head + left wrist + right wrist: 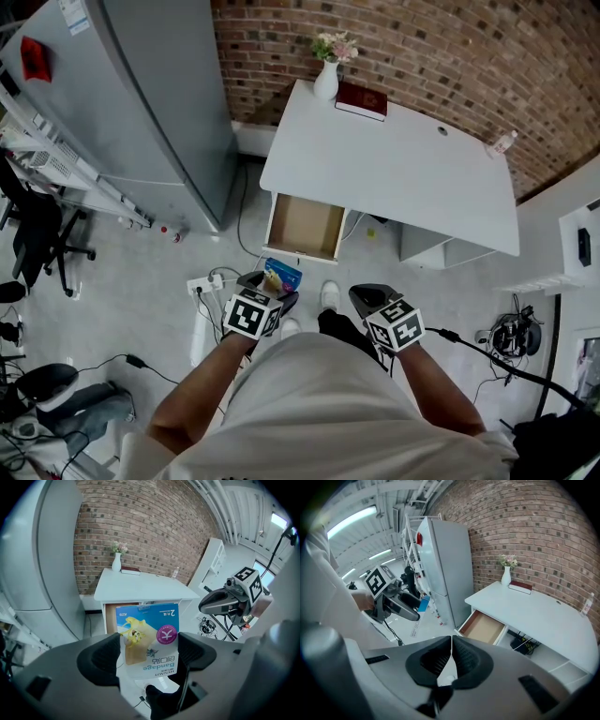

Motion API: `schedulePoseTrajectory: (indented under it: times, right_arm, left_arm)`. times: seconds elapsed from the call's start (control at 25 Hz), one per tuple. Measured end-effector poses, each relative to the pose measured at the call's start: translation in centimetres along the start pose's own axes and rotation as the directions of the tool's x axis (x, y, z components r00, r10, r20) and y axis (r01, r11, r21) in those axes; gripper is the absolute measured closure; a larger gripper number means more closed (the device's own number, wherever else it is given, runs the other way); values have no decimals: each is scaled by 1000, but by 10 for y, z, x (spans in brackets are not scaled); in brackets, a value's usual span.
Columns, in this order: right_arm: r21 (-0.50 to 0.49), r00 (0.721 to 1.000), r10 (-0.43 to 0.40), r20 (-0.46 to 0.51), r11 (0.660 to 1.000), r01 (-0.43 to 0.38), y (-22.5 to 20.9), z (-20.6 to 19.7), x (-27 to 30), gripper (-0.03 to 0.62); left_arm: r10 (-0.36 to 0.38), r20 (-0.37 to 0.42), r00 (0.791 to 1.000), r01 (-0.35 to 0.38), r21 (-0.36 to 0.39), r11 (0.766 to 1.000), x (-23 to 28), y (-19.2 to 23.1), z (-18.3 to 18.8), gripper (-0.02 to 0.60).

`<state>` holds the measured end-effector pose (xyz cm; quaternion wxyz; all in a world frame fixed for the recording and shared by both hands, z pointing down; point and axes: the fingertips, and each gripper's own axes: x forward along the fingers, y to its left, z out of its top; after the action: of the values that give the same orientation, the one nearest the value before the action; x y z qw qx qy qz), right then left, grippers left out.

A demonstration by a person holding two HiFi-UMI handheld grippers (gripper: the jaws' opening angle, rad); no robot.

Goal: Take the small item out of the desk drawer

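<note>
My left gripper [150, 645] is shut on a flat blue-and-white bandage packet [149, 637], which stands upright between the two pads. In the head view the packet [282, 274] sticks out ahead of the left gripper [269, 284], in front of the open desk drawer [305, 226]. The drawer's light-brown inside [483, 626] looks bare. My right gripper [451, 656] is shut with nothing between its pads. It hangs in front of the person's torso, to the right of the left gripper [401, 605], and shows in the head view as the right gripper [362, 296].
The white desk [403, 173] bears a white vase of flowers [327, 77], a dark red book [362, 100] and a small bottle [502, 143]. A tall grey cabinet [159, 103] stands left of the desk. A power strip with cables [208, 282] lies on the floor.
</note>
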<state>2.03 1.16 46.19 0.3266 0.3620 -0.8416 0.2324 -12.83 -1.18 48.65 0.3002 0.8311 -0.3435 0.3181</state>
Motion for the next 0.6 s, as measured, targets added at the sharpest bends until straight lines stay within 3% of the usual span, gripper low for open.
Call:
schedulePoseTrajectory:
  times: [0.6]
  right_arm:
    - [-8,1000,-6,-2,1000,6,-4,-4,3,562]
  left_arm:
    - [-5,-10,1000,5,5,1000,10,0,0,204]
